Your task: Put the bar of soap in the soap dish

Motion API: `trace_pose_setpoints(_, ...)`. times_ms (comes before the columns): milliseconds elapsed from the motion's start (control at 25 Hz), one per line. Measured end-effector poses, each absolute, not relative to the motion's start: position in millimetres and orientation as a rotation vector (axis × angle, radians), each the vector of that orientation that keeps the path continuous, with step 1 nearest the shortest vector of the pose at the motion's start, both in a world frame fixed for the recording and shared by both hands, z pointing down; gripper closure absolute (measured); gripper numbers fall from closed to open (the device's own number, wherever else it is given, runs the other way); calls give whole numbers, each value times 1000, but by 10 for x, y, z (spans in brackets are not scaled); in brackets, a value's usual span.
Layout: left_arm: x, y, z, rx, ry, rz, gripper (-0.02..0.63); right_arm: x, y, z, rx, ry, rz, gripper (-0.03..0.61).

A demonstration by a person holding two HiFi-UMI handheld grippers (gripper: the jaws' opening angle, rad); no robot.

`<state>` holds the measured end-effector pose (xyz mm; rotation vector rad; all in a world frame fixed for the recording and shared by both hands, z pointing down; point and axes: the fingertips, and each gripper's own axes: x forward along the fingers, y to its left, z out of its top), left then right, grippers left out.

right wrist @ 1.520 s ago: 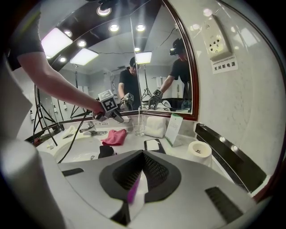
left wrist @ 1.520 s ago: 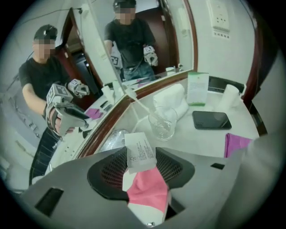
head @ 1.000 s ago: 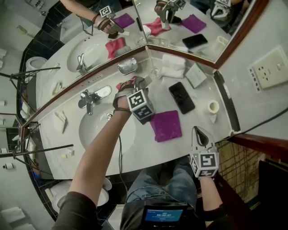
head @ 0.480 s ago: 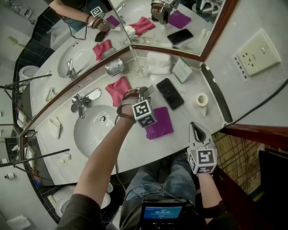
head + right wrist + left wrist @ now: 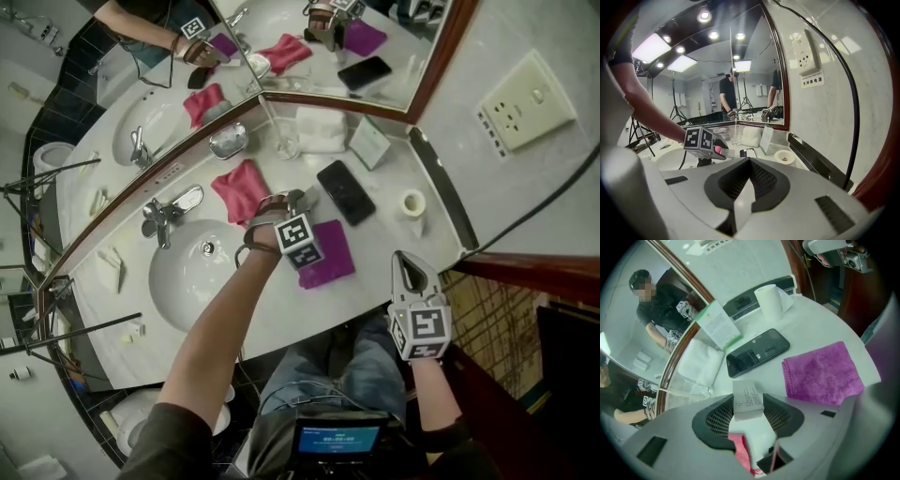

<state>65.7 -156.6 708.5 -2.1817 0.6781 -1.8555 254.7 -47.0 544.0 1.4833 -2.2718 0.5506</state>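
Wrapped bar of soap [image 5: 747, 398] clamped in left gripper [image 5: 748, 405] above counter [image 5: 281, 309], long axis along the jaws, pointing toward phone [image 5: 757, 351], soap dish [image 5: 228, 142] at mirror edge beyond pink cloth [image 5: 241, 187], right gripper [image 5: 410, 272] closed, empty, near counter's front edge.

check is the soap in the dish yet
out: the left gripper has its jaws clamped on the soap, apart from the dish

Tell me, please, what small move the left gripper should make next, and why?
Probably carry the left gripper toward the metal soap dish by the mirror: its jaws grip the wrapped soap bar, and the dish lies apart, beyond the pink cloth.
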Motion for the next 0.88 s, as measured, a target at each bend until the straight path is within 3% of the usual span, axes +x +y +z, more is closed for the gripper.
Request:
trace_pose_setpoints(120,636,-1563,7078,-2179,695,-1866,416,2564,-483,5452,1485,-2281,522,557)
trace_pose_setpoints(200,648,-1546,7081,-2185,696,-1873,357,2559,-478,5440,1484,-2279,531,557)
trace_pose_setpoints(880,804,-1390,6407,-2146,696,-1779,354,2599,-379,5179,1521,-2275,500,557)
